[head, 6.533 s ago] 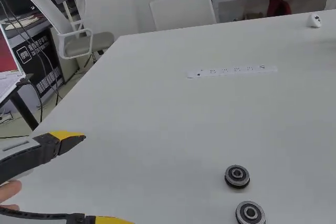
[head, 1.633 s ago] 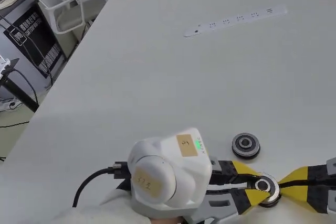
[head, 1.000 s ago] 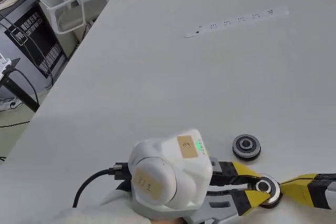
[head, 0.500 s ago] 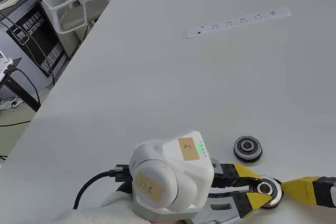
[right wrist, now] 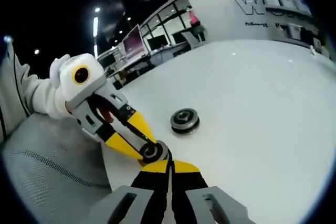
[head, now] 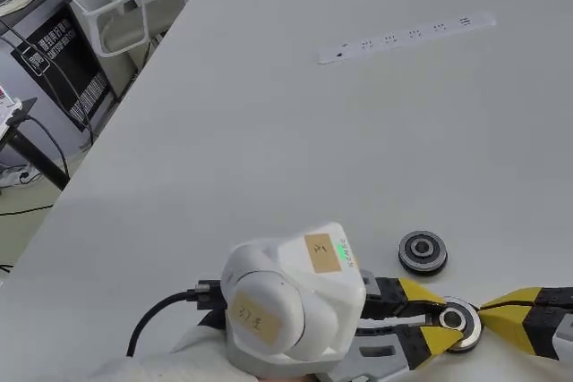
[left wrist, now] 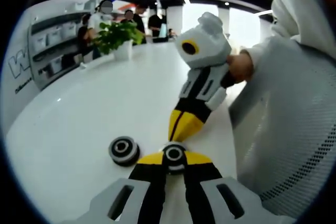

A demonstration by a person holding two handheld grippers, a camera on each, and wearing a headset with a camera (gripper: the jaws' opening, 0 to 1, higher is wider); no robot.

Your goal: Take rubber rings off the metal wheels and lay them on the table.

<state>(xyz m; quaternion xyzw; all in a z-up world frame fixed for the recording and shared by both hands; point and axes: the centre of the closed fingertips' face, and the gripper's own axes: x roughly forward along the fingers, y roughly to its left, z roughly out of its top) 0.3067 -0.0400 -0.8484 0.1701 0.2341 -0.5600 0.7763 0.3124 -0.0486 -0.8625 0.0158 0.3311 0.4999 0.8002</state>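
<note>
Near metal wheel (head: 457, 320), head view lower right: left claw (left wrist: 175, 159) is clamping it from the left; right claw (right wrist: 169, 164), jaws together, is meeting its right rim.

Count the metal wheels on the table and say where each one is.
2. One wheel sits between the jaws of the left gripper, the right gripper at its rim; the second wheel lies free on the table beside it. None seems hidden.

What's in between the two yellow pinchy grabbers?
A metal wheel sits right between the left gripper and the right gripper, whose tips meet at it. The head view shows this.
</note>
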